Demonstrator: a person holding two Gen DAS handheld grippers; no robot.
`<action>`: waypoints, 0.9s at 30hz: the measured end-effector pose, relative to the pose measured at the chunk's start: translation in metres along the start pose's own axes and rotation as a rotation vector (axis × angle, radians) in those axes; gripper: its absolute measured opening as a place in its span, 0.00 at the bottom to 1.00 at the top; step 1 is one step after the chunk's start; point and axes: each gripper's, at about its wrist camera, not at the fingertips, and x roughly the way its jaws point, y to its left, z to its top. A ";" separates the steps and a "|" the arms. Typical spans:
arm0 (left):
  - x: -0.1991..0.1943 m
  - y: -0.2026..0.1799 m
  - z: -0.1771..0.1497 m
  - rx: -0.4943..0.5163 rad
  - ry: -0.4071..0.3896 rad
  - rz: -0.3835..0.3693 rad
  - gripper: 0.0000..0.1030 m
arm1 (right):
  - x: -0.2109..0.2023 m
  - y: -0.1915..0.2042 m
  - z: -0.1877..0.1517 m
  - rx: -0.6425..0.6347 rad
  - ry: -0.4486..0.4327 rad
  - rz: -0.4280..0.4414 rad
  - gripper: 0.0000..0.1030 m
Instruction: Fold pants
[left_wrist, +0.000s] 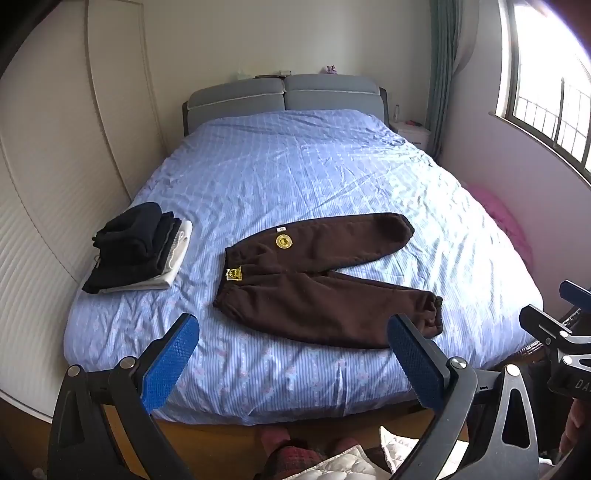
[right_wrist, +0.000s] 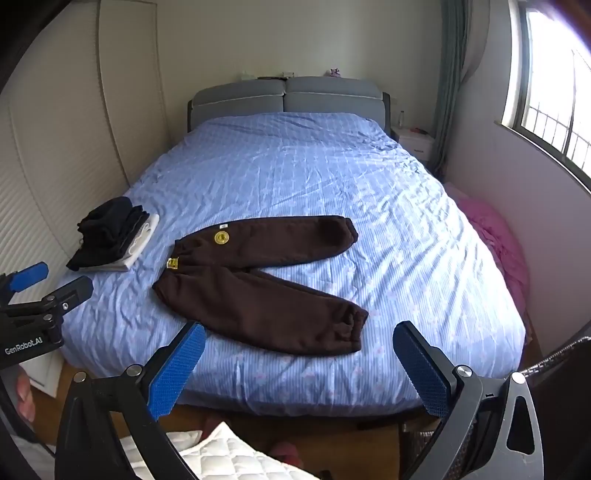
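Note:
Dark brown pants (left_wrist: 317, 280) lie flat on the blue bed (left_wrist: 295, 166), waistband to the left, two legs spread to the right, with yellow patches near the waist. They also show in the right wrist view (right_wrist: 266, 288). My left gripper (left_wrist: 291, 365) is open and empty, held above the bed's near edge, short of the pants. My right gripper (right_wrist: 299, 369) is open and empty, also at the near edge, apart from the pants. The right gripper shows at the right of the left wrist view (left_wrist: 561, 332).
A stack of folded dark and white clothes (left_wrist: 136, 247) sits at the bed's left side. A wardrobe wall is on the left, a pink heap (right_wrist: 495, 236) on the floor at the right, a nightstand (right_wrist: 413, 142) by the grey headboard.

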 end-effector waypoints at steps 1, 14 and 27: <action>0.000 -0.001 0.000 -0.001 0.000 -0.002 1.00 | 0.000 0.000 0.000 0.000 -0.001 0.000 1.00; -0.004 -0.007 0.005 0.010 -0.025 -0.010 1.00 | 0.000 -0.003 0.002 0.010 -0.013 -0.001 1.00; -0.002 -0.005 0.007 0.006 -0.020 -0.017 1.00 | 0.000 -0.006 0.003 0.016 -0.016 -0.001 1.00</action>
